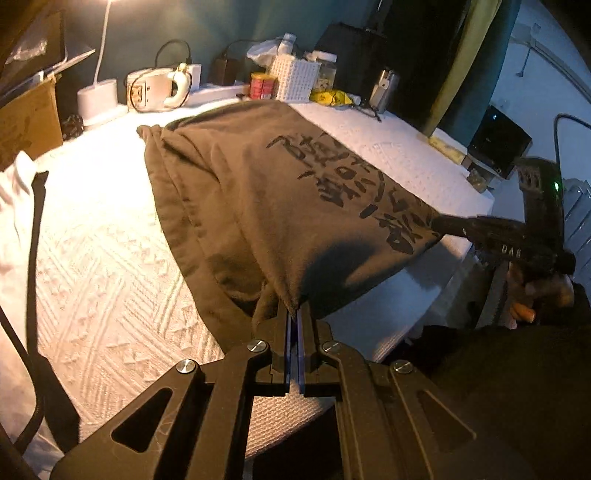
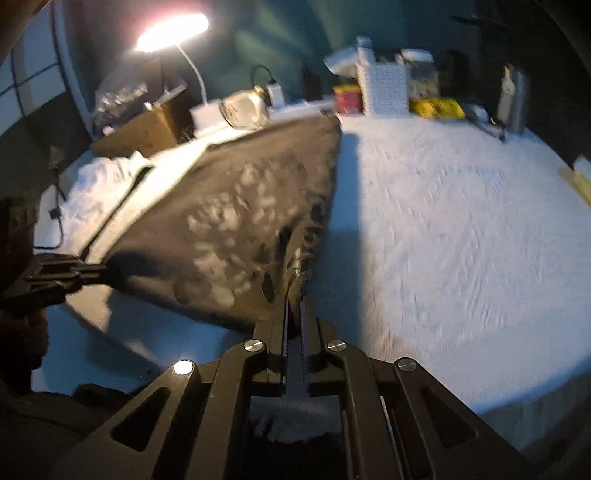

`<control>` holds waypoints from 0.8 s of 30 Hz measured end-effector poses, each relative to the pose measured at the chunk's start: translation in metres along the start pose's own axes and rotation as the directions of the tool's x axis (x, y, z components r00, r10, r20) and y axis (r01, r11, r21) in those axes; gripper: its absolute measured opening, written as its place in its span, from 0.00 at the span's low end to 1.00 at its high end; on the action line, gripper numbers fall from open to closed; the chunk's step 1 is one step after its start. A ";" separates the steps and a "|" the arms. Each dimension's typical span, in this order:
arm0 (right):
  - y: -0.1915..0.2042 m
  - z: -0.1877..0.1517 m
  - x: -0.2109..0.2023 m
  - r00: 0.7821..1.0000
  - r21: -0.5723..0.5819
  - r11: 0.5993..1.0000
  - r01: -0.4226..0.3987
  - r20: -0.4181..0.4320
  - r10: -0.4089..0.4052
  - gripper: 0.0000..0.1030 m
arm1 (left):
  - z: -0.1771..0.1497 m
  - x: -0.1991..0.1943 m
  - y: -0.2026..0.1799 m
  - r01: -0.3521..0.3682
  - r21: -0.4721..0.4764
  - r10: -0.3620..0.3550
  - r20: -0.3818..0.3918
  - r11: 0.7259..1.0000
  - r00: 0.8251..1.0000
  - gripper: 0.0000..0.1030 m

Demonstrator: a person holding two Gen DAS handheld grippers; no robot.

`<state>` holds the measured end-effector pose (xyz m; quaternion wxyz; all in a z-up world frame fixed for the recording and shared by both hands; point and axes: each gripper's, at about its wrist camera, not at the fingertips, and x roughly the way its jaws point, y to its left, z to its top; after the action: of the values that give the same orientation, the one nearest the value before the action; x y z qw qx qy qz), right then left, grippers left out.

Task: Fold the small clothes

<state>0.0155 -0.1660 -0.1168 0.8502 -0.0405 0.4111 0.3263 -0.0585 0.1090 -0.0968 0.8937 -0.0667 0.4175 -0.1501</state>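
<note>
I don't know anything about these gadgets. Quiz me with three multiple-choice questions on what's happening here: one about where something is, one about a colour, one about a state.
1. Where does the lit lamp stand?
A. At the far edge of the bed
B. On the floor
C. On the garment

2. What colour is the garment being folded?
A. White
B. Brown
C. Red

3. How do the jaws of the left gripper and right gripper stand?
A. Both open
B. One open
C. Both shut on the garment

Answers: 1 A, its base sits among the clutter beyond the white bedspread. 2 B, brown cloth with dark print. 3 C, each pinches a near corner.
</note>
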 end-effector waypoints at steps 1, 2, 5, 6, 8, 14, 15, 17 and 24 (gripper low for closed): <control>0.001 -0.007 0.005 1.000 0.011 1.000 0.007 -0.019 -0.007 0.06 | -0.002 0.004 0.002 -0.004 -0.009 0.004 -0.014 1.000 1.000 0.01; 0.000 -0.013 0.006 1.000 0.019 1.000 0.015 -0.016 -0.015 0.06 | -0.004 0.005 0.004 -0.003 -0.014 0.003 -0.018 1.000 1.000 0.01; 0.001 -0.018 0.001 1.000 0.035 0.999 0.023 0.002 -0.023 0.06 | -0.007 0.005 0.006 0.005 -0.028 -0.005 -0.016 1.000 1.000 0.02; 0.000 -0.019 0.000 1.000 0.047 0.999 0.022 0.004 -0.022 0.06 | -0.007 0.005 0.007 0.006 -0.032 -0.006 -0.014 0.999 1.000 0.02; 0.002 -0.021 0.000 0.999 0.041 0.999 0.032 0.004 -0.032 0.06 | -0.008 0.004 0.007 0.005 -0.035 -0.006 -0.012 0.999 1.000 0.02; 0.005 -0.020 0.001 0.999 0.007 0.999 0.034 -0.016 -0.033 0.05 | -0.012 0.004 0.006 0.013 -0.033 -0.014 -0.031 0.999 0.999 0.02; 0.004 -0.018 0.001 0.999 -0.012 0.999 0.030 -0.029 -0.030 0.06 | -0.013 0.003 0.006 0.017 -0.031 -0.018 -0.034 0.999 0.999 0.02; 0.003 -0.016 0.000 0.998 -0.037 0.999 0.028 -0.051 -0.030 0.06 | -0.015 0.003 0.007 0.024 -0.040 -0.026 -0.039 0.999 0.999 0.02; -0.008 -0.012 -0.010 0.996 -0.041 0.999 0.018 -0.084 -0.021 0.06 | -0.006 -0.003 0.001 0.012 -0.016 -0.013 -0.070 1.000 0.997 0.02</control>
<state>0.0079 -0.1810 -0.1188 0.8344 -0.0754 0.4394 0.3242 -0.0648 0.1110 -0.0993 0.8771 -0.0709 0.4493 -0.1545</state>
